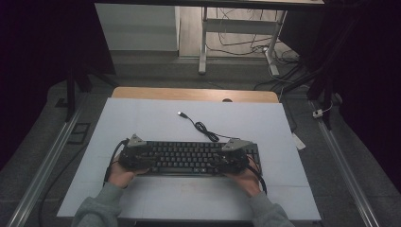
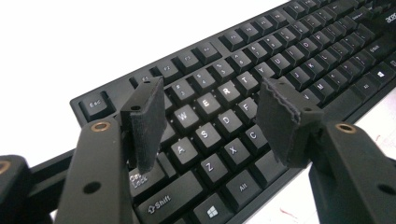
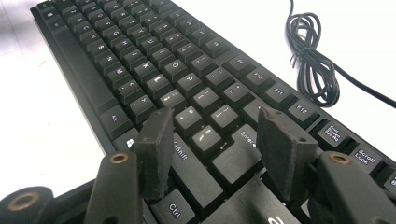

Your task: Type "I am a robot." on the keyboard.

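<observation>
A black keyboard [image 1: 189, 156] lies across the near half of a white mat [image 1: 156, 123]. Its black cable [image 1: 204, 128] runs in a small coil to a USB plug [image 1: 181, 113] farther back. My left gripper [image 1: 147, 159] hovers over the keyboard's left end. In the left gripper view the keyboard [image 2: 299, 46] stretches away, and this gripper [image 2: 210, 91] stands open above the W, E, S and D keys, holding nothing. My right gripper [image 1: 228, 159] is over the right end. It [image 3: 215, 119] is open above the keyboard [image 3: 140, 56] near the Enter and Shift keys, with the coiled cable [image 3: 313, 60] beyond.
The mat covers a wooden table whose far edge [image 1: 194, 93] shows bare. Beyond it are a white desk leg [image 1: 203, 42] and loose cables on the floor [image 1: 279, 56]. Metal rails [image 1: 47, 161] run along both sides of the table.
</observation>
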